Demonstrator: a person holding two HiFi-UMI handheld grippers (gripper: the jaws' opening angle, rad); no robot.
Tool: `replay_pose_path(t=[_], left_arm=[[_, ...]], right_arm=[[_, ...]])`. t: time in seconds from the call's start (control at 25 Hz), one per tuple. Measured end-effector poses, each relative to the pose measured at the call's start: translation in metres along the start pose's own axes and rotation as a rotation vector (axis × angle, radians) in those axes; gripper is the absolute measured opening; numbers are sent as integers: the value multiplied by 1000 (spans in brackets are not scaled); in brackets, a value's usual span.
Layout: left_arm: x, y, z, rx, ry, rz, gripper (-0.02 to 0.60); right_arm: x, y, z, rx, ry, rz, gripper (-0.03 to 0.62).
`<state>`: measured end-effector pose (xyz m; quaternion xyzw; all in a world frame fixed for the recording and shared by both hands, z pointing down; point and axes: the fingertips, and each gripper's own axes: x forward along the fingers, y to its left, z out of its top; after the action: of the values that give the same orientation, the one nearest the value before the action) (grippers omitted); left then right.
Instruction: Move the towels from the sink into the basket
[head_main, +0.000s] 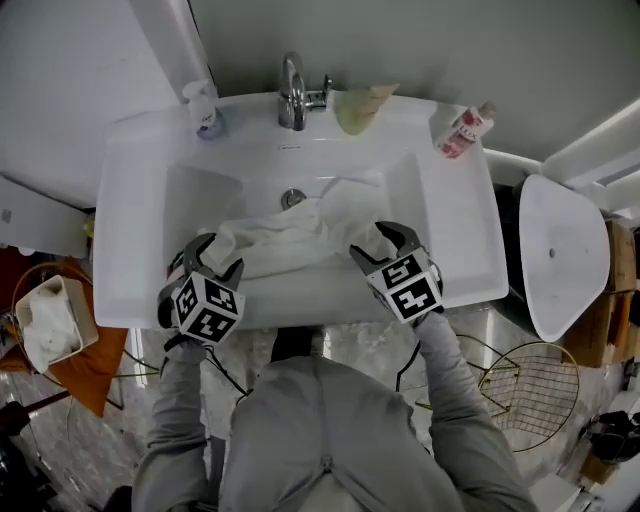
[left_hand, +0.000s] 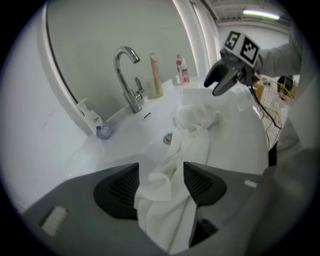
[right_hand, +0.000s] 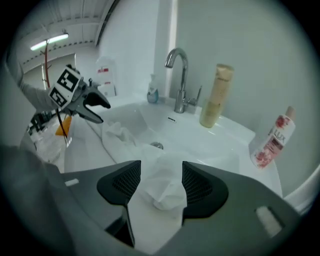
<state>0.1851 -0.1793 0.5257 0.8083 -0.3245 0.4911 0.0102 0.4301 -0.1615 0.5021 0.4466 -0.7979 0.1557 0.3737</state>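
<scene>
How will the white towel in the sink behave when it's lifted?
Likely floppy: the towel lies crumpled in soft folds and should drape and sag. Probably light, though possibly damp from the sink, so heavier. Its trailing end may drag.

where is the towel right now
In the head view the towel lies at the front of the sink, near the drain, between the left gripper and the right gripper.

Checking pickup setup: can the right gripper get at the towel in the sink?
Probably yes: the right gripper stands open with the towel bunched between its fingers; nothing covers it, and the left gripper is at the other end.
</scene>
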Motion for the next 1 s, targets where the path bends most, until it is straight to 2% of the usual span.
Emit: replay_pose_path(t=[0.12,0.32,0.72,1.0], left_arm=[[30,6,-20,63,101,-44,307],[68,5,-47,51,227,-148,324],[115,-5,-76,75,359,-272,327],[135,-12,-80,102,419,-346,327]], right_arm=[[40,-3,-10,-78,114,37,238],[88,-1,-21,-125,243,80,239],[134,-13,-45,-151,412,129,238],[160,-14,-51,-273,458,124,238]])
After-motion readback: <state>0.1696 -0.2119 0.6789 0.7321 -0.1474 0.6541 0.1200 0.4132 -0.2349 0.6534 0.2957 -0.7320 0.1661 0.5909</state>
